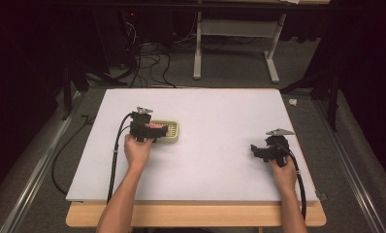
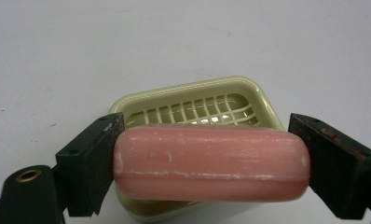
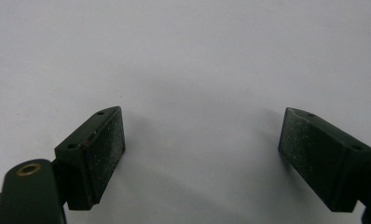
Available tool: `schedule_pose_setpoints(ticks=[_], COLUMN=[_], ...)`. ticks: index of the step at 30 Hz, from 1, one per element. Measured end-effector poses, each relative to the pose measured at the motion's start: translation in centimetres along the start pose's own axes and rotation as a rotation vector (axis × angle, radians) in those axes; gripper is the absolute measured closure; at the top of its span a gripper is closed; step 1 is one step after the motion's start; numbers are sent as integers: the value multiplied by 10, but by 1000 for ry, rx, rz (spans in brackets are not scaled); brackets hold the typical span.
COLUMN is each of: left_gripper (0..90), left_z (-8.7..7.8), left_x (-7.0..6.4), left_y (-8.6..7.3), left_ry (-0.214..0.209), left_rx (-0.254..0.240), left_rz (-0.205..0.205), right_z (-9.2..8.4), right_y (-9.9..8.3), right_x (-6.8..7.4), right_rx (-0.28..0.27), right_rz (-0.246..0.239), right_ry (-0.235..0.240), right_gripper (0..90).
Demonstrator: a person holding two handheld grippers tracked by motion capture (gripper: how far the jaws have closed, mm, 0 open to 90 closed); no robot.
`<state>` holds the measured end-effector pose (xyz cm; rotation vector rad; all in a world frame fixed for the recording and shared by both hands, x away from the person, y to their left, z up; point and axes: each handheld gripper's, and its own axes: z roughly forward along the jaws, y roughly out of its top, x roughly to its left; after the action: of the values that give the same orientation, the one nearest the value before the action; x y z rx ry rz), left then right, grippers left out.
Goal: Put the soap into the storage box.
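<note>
In the high view the left hand-held gripper (image 1: 158,129) reaches over a pale green rectangular plastic soap dish (image 1: 172,131) standing left of centre on the white surface (image 1: 220,145), while the right hand-held gripper (image 1: 259,151) rests well apart near the right edge, with bare board between them. In the left gripper view the left hand-held gripper (image 2: 211,161) is clamped on a pink oblong bar of soap (image 2: 211,161) by its two short ends, held level just above the dish's slotted grid (image 2: 193,109); judging from this, setting the bar down well calls for centring it inside the rim, lowering it flat, then spreading the jaws. The near rim could catch the bar if it tilts. In the right gripper view the right hand-held gripper (image 3: 200,154) has its jaws wide apart over bare surface, holding nothing
</note>
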<state>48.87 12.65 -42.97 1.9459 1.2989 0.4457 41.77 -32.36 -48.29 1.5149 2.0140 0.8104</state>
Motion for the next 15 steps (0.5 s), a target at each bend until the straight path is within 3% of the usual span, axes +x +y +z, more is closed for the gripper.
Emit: schedule_pose_setpoints(ticks=[4,11,15], left_gripper=[140,140,140], left_z=[5,13,18], left_x=[0,-10,-10], left_y=[0,8,7], left_ry=[8,32,35], left_rx=[9,12,16], left_rz=[-3,45,35], right_z=[0,0,0], right_y=[0,0,0], right_x=[0,0,0], right_rx=[0,0,0], right_rz=[0,-2,-2], right_ry=[0,0,-1], right_gripper=[151,150,151])
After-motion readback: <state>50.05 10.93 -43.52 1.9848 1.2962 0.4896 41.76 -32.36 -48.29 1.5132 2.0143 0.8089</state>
